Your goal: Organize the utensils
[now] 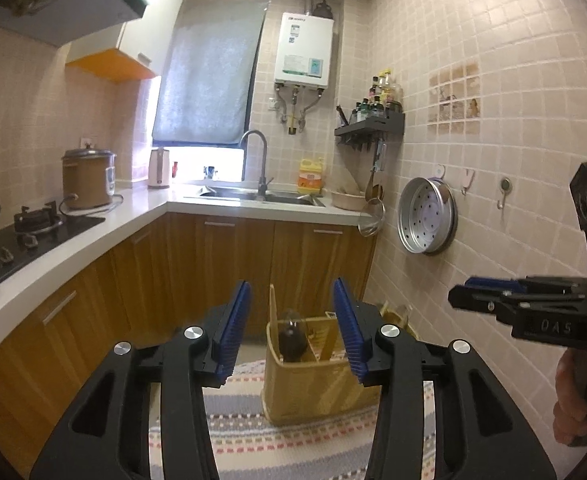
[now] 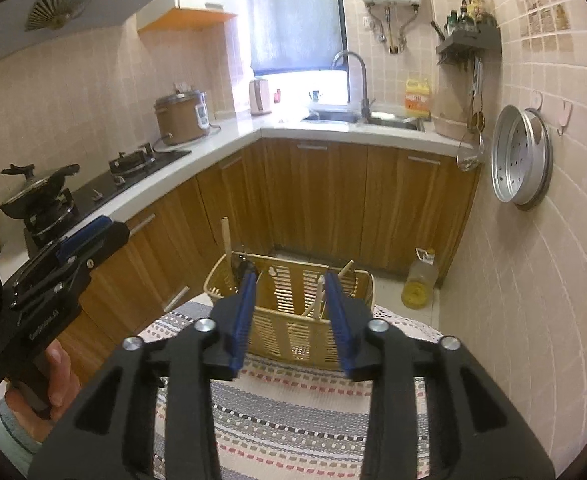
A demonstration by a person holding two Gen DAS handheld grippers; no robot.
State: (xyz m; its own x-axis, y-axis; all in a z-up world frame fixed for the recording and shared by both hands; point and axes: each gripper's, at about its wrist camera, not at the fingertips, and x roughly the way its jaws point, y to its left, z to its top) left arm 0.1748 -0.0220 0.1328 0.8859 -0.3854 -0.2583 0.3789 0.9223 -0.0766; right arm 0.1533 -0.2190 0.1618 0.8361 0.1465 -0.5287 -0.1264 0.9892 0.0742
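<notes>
Utensils (image 2: 317, 300) in basket (image 2: 293, 336); on cloth (image 2: 285, 420)

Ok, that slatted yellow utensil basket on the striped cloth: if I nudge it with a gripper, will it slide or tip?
The utensil basket looks like thin slotted plastic, so probably light and likely to slide on the striped cloth. The wooden utensils stand tall above its rim, so a high push might tip it. Both grippers are open and empty.

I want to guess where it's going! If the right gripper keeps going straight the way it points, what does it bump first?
Probably the yellow slatted basket on the striped cloth. The right gripper, open and empty, points at its near wall, though depth is hard to judge.
</notes>
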